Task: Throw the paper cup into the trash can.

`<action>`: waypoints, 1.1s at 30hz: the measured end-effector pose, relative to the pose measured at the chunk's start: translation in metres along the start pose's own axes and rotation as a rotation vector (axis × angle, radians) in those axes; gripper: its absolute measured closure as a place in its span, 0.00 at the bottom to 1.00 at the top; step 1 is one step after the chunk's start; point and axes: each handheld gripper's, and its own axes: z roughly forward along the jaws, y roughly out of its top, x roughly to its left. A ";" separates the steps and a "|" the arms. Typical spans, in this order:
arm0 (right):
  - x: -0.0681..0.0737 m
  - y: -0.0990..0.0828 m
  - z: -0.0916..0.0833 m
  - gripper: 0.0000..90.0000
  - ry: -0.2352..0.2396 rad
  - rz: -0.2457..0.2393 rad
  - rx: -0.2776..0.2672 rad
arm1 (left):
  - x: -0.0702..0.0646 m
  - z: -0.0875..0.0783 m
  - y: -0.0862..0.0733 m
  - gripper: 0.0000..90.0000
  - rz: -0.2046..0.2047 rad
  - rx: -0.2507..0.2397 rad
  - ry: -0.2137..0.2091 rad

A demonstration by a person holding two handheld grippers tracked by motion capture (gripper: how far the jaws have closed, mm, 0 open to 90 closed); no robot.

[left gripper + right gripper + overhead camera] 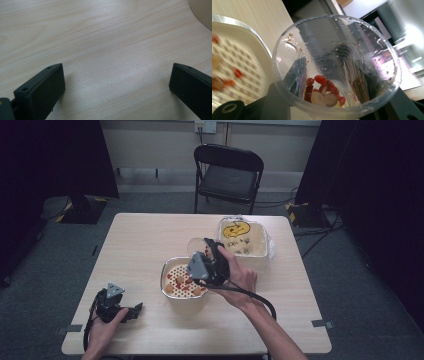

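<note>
Our right tool point(209, 256) is clamped on a clear cup point(335, 65), tilted above the strainer pot point(172, 266) at mid-worktop point(140, 240); red and pale bits sit in the cup's bottom. Our left tool point(131, 312) rests on the worktop near its front left corner, jaws wide apart, holding nothing.

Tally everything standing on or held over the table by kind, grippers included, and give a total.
Grippers: 2, the left gripper and the right gripper
Clear plastic cups: 1, the cup
Perforated bowls: 1, the bowl
Bag-lined tubs: 1, the tub
Total: 5
</note>
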 end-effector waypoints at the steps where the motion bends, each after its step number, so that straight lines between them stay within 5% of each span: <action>1: -0.005 -0.004 0.000 0.55 0.037 0.097 -0.018 | 0.000 0.000 0.000 0.00 0.000 0.000 0.000; 3: -0.014 -0.014 0.000 0.55 0.088 0.266 -0.056 | 0.000 0.000 0.000 0.00 0.001 0.000 0.000; 6: -0.023 -0.027 -0.002 0.55 0.121 0.453 -0.125 | 0.000 0.000 0.000 0.00 0.001 0.000 0.000; 11: -0.032 -0.043 -0.004 0.55 0.167 0.639 -0.200 | 0.000 0.000 0.000 0.00 0.000 0.000 0.000; 17: -0.038 -0.056 -0.020 0.55 0.197 0.735 -0.216 | 0.000 0.000 0.000 0.00 0.000 0.000 0.000; 33: -0.013 -0.134 -0.060 0.54 0.191 0.766 -0.067 | 0.000 0.000 0.000 0.00 0.005 0.000 0.003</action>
